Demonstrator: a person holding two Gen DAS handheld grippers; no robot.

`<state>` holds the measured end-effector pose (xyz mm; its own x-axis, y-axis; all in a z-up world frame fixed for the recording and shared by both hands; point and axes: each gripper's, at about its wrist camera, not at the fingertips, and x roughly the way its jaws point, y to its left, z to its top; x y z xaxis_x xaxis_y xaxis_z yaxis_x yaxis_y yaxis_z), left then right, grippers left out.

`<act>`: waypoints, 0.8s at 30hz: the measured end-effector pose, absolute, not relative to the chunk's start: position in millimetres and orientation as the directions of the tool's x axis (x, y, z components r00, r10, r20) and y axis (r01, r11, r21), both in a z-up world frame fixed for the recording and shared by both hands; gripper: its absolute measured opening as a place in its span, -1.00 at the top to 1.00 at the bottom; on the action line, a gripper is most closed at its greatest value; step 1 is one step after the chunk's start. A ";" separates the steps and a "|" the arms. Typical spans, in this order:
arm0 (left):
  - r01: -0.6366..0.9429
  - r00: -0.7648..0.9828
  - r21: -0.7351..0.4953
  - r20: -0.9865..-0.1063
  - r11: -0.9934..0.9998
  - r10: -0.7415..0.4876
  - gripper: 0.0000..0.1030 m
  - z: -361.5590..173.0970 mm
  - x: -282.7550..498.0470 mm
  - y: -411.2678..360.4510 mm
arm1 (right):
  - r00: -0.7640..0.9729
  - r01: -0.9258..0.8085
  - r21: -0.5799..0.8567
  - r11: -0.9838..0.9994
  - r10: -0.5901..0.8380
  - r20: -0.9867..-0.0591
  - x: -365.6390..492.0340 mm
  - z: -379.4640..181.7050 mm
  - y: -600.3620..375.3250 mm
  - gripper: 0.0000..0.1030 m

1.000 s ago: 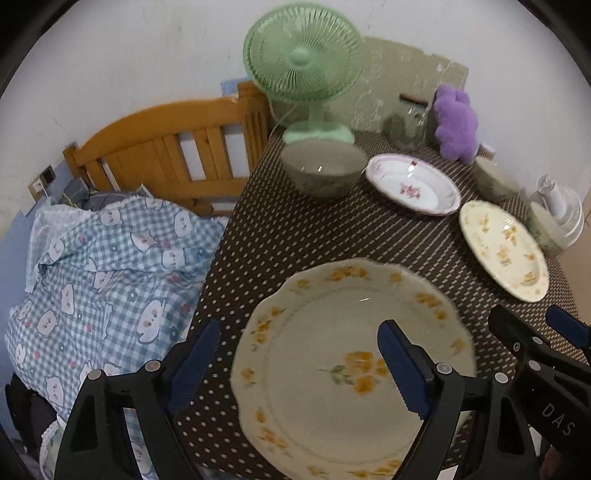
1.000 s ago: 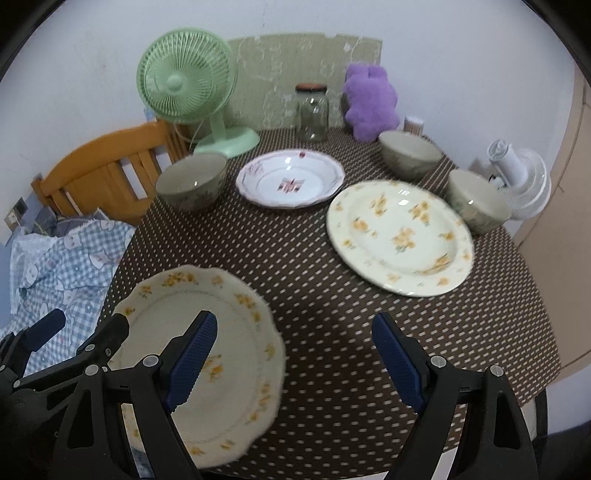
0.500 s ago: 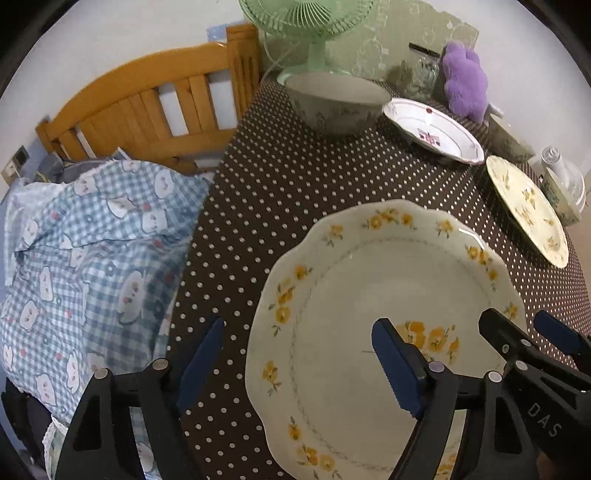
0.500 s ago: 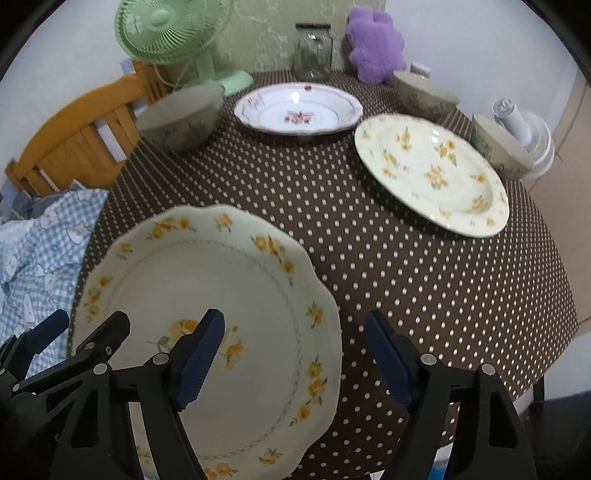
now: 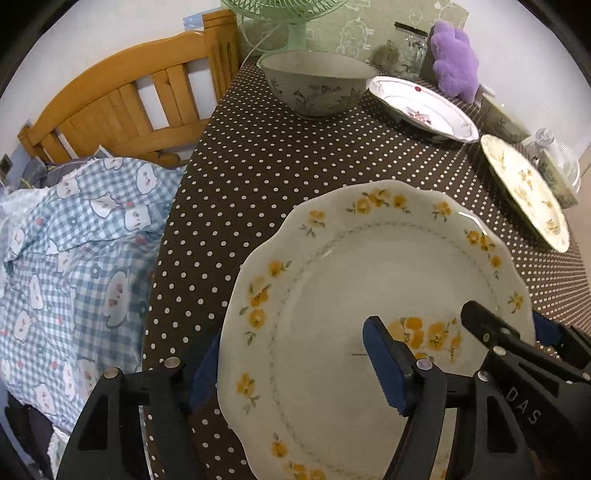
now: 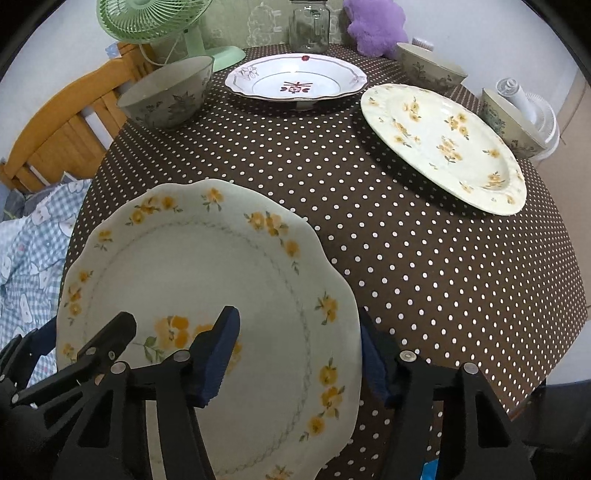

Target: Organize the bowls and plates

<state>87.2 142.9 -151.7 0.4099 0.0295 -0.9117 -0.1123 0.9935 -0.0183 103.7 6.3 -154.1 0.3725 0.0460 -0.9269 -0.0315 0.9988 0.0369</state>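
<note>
While both tongs close in, the near yellow-flowered plate (image 5: 369, 295) lies flat on the desk (image 6: 424, 258) directly below them. Left tongs (image 5: 291, 363) straddle its left rim, right tongs (image 6: 299, 350) its right rim. Neither grips it yet.

Yellow-flowered scalloped plate (image 5: 369, 295) flat on table

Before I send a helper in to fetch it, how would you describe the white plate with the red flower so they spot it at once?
Start at the green fan at the far edge of the polka-dot table. Just right of its base, in front of the glass jar, sits the white plate. Unlike the two yellow-flowered plates, it is deeper, with a dark-lined rim and a red motif in its centre.
</note>
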 end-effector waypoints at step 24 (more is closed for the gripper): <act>-0.024 0.402 0.003 -0.916 1.000 0.013 -0.43 -147.5 125.5 86.7 | 0.382 0.066 0.052 0.996 0.023 -0.924 121.5 -145.2 -51.4 -0.24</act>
<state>125.5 86.7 -147.5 0.4016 0.0126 -0.9157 -0.0238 0.9997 0.0033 121.5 -51.4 -145.2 0.3822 0.0230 -0.9238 0.0656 0.9965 0.0520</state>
